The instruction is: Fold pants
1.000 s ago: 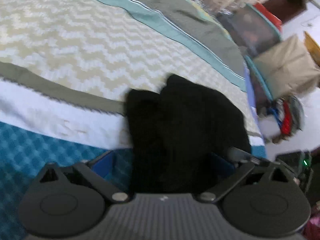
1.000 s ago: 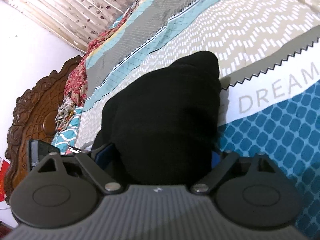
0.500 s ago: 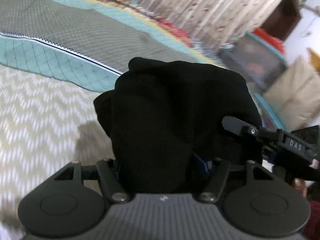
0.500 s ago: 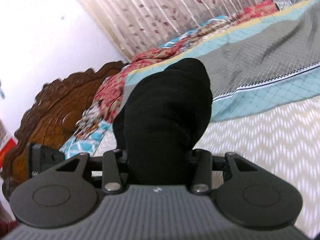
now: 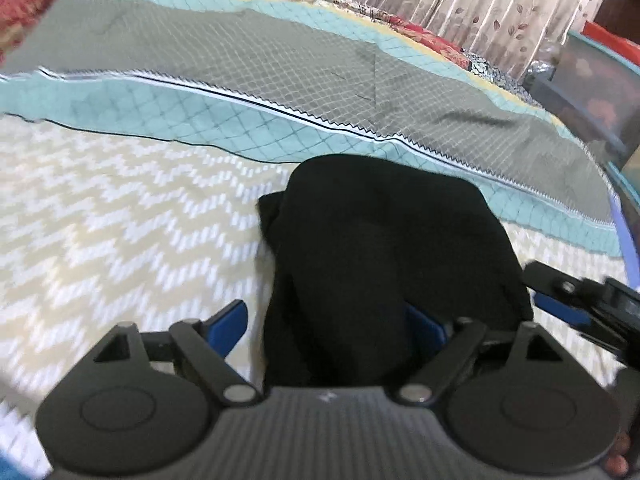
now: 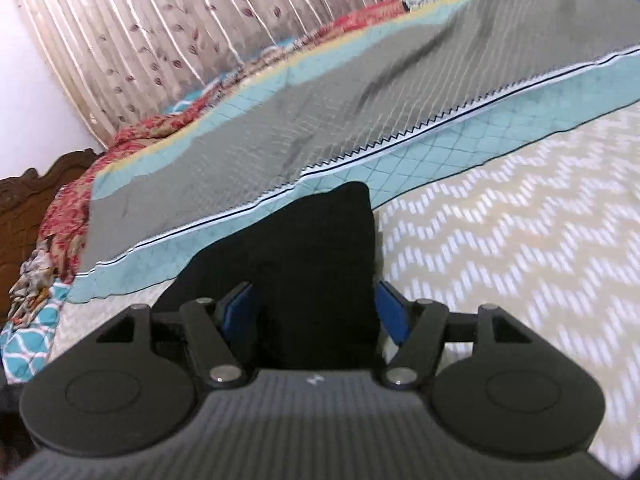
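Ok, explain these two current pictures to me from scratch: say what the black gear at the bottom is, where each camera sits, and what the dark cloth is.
There is no robot here. A person holds a two-finger gripper in each hand, and each carries a wide-angle camera that looks forward along its fingers. The black gear at the bottom of each picture is that gripper's own body.

One picture looks out from the left gripper, the other from the right gripper.

The surface is a bed with a patterned bedspread. A curtain hangs behind it.

The dark cloth is a pair of black pants, bunched up between the blue pads of both grippers. Both pairs of jaws have just been opening. The left gripper's left-hand pad stands clear of the cloth, and the right gripper's grip also looks loosened.
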A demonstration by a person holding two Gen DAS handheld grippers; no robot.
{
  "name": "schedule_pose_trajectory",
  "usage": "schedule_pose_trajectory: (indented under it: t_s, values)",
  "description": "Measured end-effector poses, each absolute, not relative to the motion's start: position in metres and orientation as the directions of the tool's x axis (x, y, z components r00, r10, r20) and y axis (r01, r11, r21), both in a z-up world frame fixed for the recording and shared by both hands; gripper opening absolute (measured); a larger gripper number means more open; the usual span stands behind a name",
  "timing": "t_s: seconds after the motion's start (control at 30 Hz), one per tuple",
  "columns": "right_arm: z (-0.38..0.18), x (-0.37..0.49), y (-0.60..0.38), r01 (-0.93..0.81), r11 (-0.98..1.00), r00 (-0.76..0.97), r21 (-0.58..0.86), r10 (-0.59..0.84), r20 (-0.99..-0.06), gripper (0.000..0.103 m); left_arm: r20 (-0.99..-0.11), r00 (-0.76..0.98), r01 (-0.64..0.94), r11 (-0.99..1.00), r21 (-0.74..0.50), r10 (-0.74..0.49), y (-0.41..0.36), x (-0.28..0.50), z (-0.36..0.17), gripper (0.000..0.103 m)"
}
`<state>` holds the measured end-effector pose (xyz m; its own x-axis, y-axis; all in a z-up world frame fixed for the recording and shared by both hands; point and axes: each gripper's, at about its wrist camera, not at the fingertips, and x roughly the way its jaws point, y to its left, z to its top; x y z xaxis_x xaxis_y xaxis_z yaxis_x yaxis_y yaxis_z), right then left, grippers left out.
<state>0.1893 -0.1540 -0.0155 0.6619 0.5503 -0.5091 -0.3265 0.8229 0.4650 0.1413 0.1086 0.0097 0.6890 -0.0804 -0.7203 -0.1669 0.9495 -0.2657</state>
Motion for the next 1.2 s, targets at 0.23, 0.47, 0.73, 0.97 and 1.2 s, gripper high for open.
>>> schedule_pose_trajectory:
  t_s: [0.23, 0.47, 0.73, 0.97, 1.2]
  values:
    - [-0.010, 0.108, -0.153, -0.323, 0.835, 0.621, 0.444, 0.542, -0.567, 0.069, -0.777, 0.628, -0.215, 0.970, -0.117, 0.045, 0.088, 0.061, 0.033, 0.092]
    - [-0.011, 0.050, -0.164, -0.298, 0.834, 0.578, 0.465, 0.545, -0.607, 0.073, -0.781, 0.616, -0.198, 0.980, -0.026, 0.104, 0.068, -0.004, 0.053, 0.097]
    - [-0.005, 0.000, -0.179, -0.277, 0.827, 0.564, 0.490, 0.553, -0.613, 0.077, -0.770, 0.616, -0.217, 0.976, 0.036, 0.165, 0.051, -0.050, 0.062, 0.100]
    - [-0.003, -0.021, -0.177, -0.311, 0.807, 0.542, 0.501, 0.584, -0.604, 0.078, -0.754, 0.612, -0.241, 0.965, 0.108, 0.237, 0.046, -0.071, 0.064, 0.103]
    - [-0.003, -0.021, -0.173, -0.334, 0.792, 0.531, 0.511, 0.606, -0.593, 0.083, -0.738, 0.603, -0.244, 0.951, 0.189, 0.302, 0.045, -0.075, 0.061, 0.103]
